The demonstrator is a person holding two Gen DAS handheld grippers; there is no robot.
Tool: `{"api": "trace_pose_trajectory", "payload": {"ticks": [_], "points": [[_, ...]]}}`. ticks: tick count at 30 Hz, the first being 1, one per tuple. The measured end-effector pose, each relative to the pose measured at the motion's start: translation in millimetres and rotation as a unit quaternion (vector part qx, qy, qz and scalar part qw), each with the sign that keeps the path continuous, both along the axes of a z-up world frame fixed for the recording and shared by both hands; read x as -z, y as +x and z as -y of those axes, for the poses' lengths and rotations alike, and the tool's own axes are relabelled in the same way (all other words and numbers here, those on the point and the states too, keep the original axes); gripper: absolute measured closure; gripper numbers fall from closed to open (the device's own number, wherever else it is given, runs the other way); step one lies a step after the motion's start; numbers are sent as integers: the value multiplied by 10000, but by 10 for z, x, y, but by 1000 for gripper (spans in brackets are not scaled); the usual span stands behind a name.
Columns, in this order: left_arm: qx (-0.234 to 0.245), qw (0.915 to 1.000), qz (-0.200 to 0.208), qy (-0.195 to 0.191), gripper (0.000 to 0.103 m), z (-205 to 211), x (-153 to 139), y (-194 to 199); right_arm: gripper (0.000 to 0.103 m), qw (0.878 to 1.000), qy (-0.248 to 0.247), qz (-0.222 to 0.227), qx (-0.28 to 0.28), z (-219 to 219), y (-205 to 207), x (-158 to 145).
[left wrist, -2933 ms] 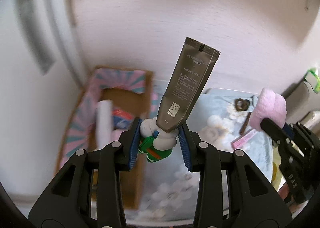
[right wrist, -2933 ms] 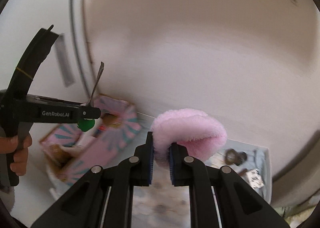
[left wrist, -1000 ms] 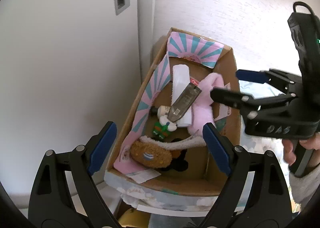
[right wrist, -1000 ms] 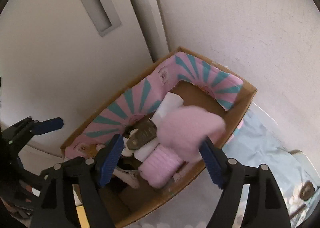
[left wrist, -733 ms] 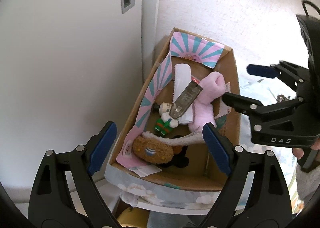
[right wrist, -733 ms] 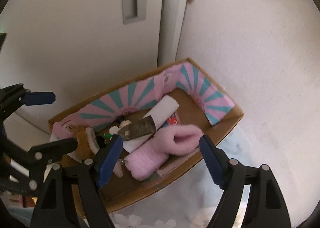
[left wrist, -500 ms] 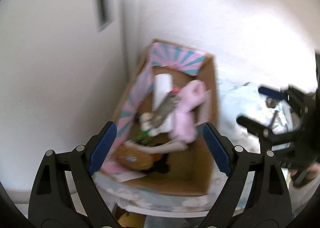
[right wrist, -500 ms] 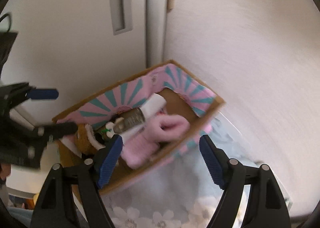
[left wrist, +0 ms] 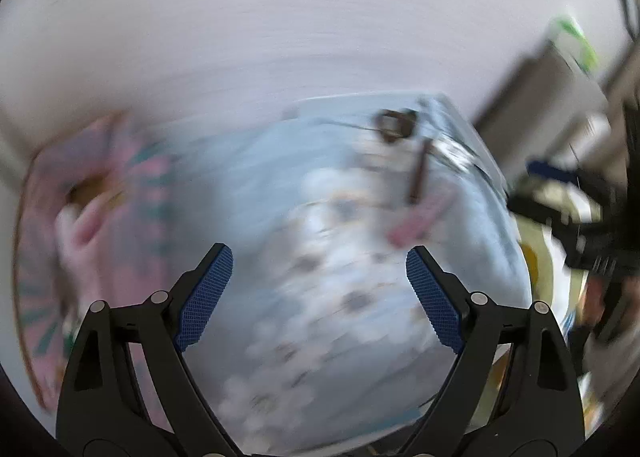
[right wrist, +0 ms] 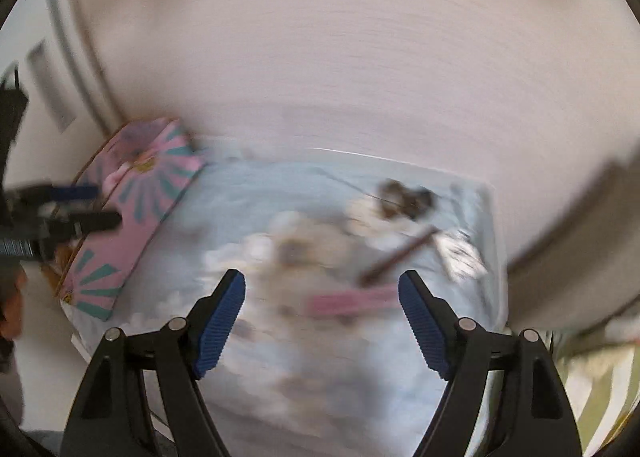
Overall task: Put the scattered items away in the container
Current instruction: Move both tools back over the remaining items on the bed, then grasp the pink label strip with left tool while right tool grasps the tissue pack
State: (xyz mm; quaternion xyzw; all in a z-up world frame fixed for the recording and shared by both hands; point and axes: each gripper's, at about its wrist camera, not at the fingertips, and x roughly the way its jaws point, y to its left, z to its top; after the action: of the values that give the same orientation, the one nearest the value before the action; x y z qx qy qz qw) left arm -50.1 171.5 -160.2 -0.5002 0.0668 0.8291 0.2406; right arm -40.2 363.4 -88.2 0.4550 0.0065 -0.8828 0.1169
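Since both the left gripper (left wrist: 316,285) and right gripper (right wrist: 322,313) hang empty with fingers spread wide, looks like the fetch step: the pink strip (right wrist: 350,304) and brown stick (right wrist: 400,255) lie on the floral desk (right wrist: 256,197), well apart from the box (right wrist: 136,213), so next means reaching down.

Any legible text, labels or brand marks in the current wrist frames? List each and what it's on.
None readable: both views are motion-blurred.
Pink flat item on the floral cloth: any print is too blurred to read.
Pink-and-teal box: pattern only, no legible words.
Left gripper and right gripper: open, no marking visible.
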Motion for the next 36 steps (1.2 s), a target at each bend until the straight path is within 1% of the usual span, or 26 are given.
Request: {"api": "trace_pose_trajectory", "payload": {"ticks": [2,3,6,9,12,14,15,16,18,22,24,28,31,33,36], "points": [[397,9991,-149,-84,15,-306,70,10,27,10000,-38,-45,-57,-224,-20,30],[588,9981,-165,-85,15,-486,140,-6,27,9999,20,-90,-96,-337,-44,35],[813,9967,-61,-42,15,-836,393,-103,27,9993,224,-184,-238,-612,-178,197],[934,9956,-14,38,15,-1083,633,-166,27,9987,229,-234,-397,-756,-313,391],[1017,9948,-10,13,15,-1229,802,-181,28,9978,241,-289,-550,-824,-429,577],[1051,9944,-14,-55,15,-1296,879,-190,33,9968,229,-301,-706,-841,-520,719],[1067,9943,-11,-73,15,-1310,927,-208,40,9962,218,-269,-797,-847,-579,779],[1079,9941,-4,-75,15,-1308,940,-206,44,9958,201,-228,-868,-855,-628,817],[1106,9938,7,-75,15,-1346,972,-229,46,9944,242,-199,-1006,-846,-711,895],[1202,9927,0,-73,15,-1423,1012,-233,46,9910,433,-205,-1247,-819,-818,985],[1263,9919,18,-121,16,-1462,1064,-242,46,9891,544,-139,-1364,-818,-864,1023],[1387,9901,123,-192,28,-1520,1162,-241,46,9835,784,-11,-1630,-810,-944,1084],[1443,9892,146,-221,34,-1546,1210,-229,46,9798,808,119,-1824,-802,-994,1134],[1452,9892,100,-194,35,-1548,1211,-215,46,9777,876,185,-1902,-785,-1026,1178],[1424,9896,20,-200,46,-1534,1196,-204,46,9755,982,162,-1961,-782,-1040,1212]]}}
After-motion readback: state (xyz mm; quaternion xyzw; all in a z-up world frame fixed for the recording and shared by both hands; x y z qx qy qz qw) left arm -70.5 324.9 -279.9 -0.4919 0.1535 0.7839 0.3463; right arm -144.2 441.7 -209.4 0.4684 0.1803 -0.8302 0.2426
